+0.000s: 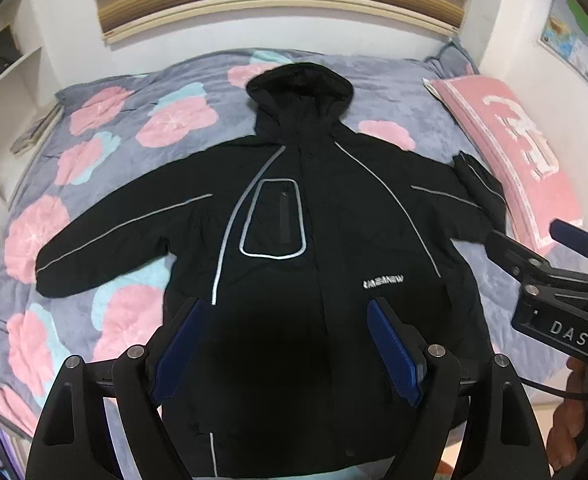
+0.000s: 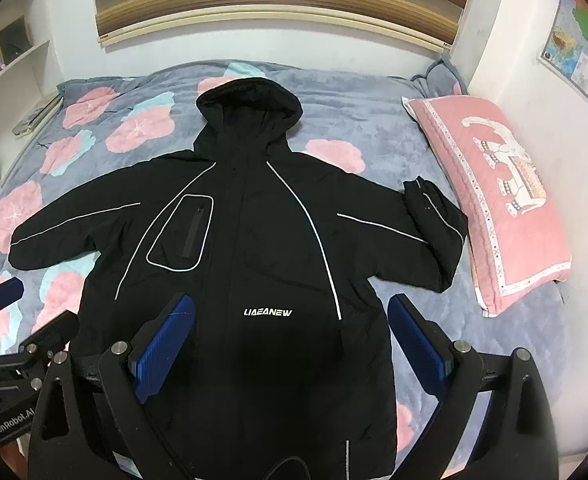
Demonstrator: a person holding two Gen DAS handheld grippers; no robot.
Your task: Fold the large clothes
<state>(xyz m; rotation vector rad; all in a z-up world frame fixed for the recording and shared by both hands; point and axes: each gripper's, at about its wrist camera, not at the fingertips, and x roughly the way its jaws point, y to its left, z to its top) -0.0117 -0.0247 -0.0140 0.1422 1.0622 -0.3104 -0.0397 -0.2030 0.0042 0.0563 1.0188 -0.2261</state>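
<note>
The bed (image 2: pixel 373 120) fills most of both views, covered by a grey blanket (image 1: pixel 405 92) with pink and pale-blue flowers.

The jacket (image 2: pixel 262 248), black with pale piping, lies flat and face up at the middle of the bed, front closed. Its hood (image 2: pixel 250 100) points to 12 o'clock. One sleeve (image 2: pixel 74 228) runs out straight toward 9 o'clock. The other sleeve (image 2: pixel 421 232) runs toward 3 o'clock and is bent back at its end, the cuff (image 2: pixel 421 190) turned toward 12 o'clock, just beside the pillow. A piped pocket (image 2: pixel 182 236) sits on the chest; white lettering (image 2: pixel 268 312) sits lower on the front.

A pink pillow (image 2: pixel 505 200) lies at 3 o'clock on the bed, beside the wall. A striped blind (image 2: pixel 278 4) hangs at 12 o'clock. Shelves (image 2: pixel 14 68) stand at 10 o'clock; a map (image 2: pixel 581 56) is on the wall at 2 o'clock.

The left claw (image 1: pixel 286 344) hangs over the jacket's lower front, blue pads wide apart, holding nothing. The right claw (image 2: pixel 290 344) hangs over the lower front as well, spread wide, one pad over the jacket and one over the blanket, holding nothing. Whether either touches the cloth cannot be told.
</note>
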